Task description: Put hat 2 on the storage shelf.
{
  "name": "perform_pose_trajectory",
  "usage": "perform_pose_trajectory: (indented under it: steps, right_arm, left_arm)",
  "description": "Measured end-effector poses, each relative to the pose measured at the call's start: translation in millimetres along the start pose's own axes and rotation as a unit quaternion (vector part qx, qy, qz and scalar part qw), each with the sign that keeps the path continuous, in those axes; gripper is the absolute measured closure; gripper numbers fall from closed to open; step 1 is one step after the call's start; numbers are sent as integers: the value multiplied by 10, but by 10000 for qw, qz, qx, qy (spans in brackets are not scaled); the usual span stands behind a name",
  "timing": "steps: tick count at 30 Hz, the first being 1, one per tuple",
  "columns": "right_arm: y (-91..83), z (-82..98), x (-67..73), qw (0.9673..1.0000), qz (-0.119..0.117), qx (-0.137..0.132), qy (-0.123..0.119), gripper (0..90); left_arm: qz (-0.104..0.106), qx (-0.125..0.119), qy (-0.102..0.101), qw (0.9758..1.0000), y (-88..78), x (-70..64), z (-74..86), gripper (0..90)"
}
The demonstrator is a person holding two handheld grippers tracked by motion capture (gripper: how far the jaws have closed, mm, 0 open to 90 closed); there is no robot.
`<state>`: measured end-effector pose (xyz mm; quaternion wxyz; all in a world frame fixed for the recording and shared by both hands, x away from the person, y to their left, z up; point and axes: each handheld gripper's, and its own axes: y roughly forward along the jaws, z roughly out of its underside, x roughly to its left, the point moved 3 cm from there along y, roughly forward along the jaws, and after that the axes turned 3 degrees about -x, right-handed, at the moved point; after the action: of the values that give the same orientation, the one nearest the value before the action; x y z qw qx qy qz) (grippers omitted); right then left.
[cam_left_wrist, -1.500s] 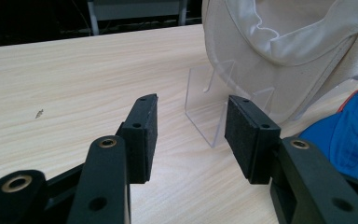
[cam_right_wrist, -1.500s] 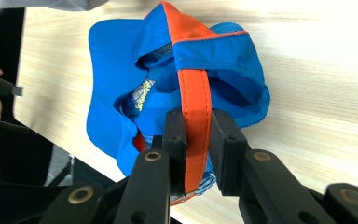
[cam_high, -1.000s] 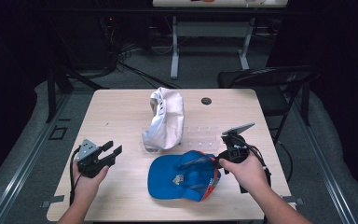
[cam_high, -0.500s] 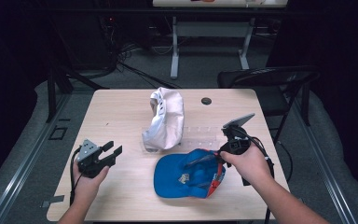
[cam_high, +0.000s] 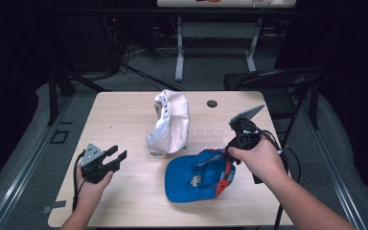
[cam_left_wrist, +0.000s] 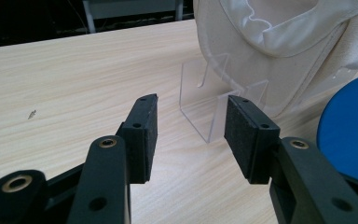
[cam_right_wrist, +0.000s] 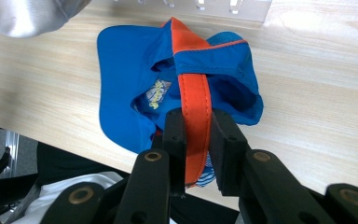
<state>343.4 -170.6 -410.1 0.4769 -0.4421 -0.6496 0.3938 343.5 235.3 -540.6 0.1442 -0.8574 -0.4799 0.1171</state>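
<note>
A blue cap (cam_high: 191, 179) with an orange strap (cam_right_wrist: 193, 88) lies upside down on the wooden table (cam_high: 124, 115), front right. My right gripper (cam_high: 230, 152) (cam_right_wrist: 196, 116) is shut on that strap, with the cap (cam_right_wrist: 126, 60) spread out beyond the jaws. A white cap (cam_high: 170, 120) (cam_left_wrist: 270, 51) rests on a clear plastic stand (cam_left_wrist: 200, 107) at the table's middle. Down at the front left, my left gripper (cam_high: 117, 155) (cam_left_wrist: 191, 105) is open and holds nothing, pointing at the stand's near end. The blue cap's brim (cam_left_wrist: 349, 135) shows to its right.
A small black round object (cam_high: 212, 103) lies near the far edge of the table. A black folding chair (cam_high: 273, 79) stands just past the table's right rear corner. Bare wood stretches across the left half of the table.
My right gripper has drawn the blue cap a little to the right by its strap. The left gripper and the white cap have stayed where they were.
</note>
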Motion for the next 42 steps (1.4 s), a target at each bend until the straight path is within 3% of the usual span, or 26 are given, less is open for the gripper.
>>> perform_pose_trajectory:
  steps: [7, 27, 33, 42]
  right_arm:
    - [-151, -42, 33, 10000, 56, 0, -18, 776]
    - [-621, -192, 248, 9999, -87, -128, -59, 776]
    - [-757, -210, 240, 9995, -238, -219, 10, 776]
    - [-823, -221, 111, 9962, -790, -244, 265, 776]
  left_arm:
    - [1, 23, -9, 10000, -7, 5, -2, 546]
    - [-2, 47, -14, 10000, -17, 25, -4, 547]
    - [-3, 42, -13, 10000, -18, 25, -5, 546]
    - [-12, 27, -17, 10000, -13, 25, -4, 547]
